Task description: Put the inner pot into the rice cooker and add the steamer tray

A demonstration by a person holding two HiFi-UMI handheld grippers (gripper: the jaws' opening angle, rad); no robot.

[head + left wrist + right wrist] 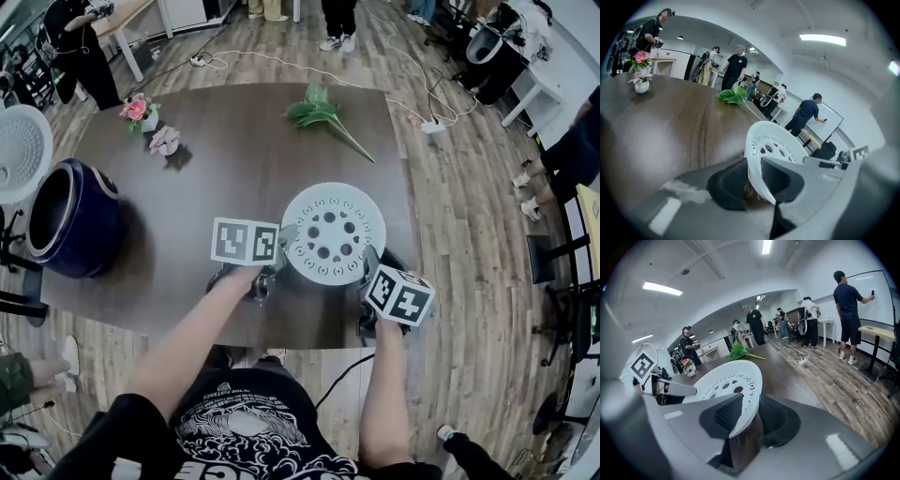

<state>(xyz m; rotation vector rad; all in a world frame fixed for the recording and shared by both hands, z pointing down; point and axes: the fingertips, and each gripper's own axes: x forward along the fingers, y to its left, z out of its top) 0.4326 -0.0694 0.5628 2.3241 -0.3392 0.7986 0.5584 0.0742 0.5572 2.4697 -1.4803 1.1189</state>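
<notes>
The white round steamer tray point(333, 232), pierced with holes, hangs a little above the near edge of the dark wooden table point(216, 178). My left gripper point(281, 246) is shut on its left rim and my right gripper point(370, 267) on its near right rim. In the left gripper view the tray point(771, 150) stands edge-on between the black pads of the left gripper point(752, 180). The right gripper view shows the same: the tray's rim point(726, 383) pinched in the right gripper point(745, 416). The dark blue rice cooker point(70, 217) stands at the table's left edge, white lid point(21, 150) raised, inside dark.
A small vase of pink flowers point(141, 111) and a pale object point(166, 141) stand at the table's far left. A green leafy sprig point(319, 112) lies at the far middle. A cable and power strip point(433, 127) lie on the floor. Several people stand around the room.
</notes>
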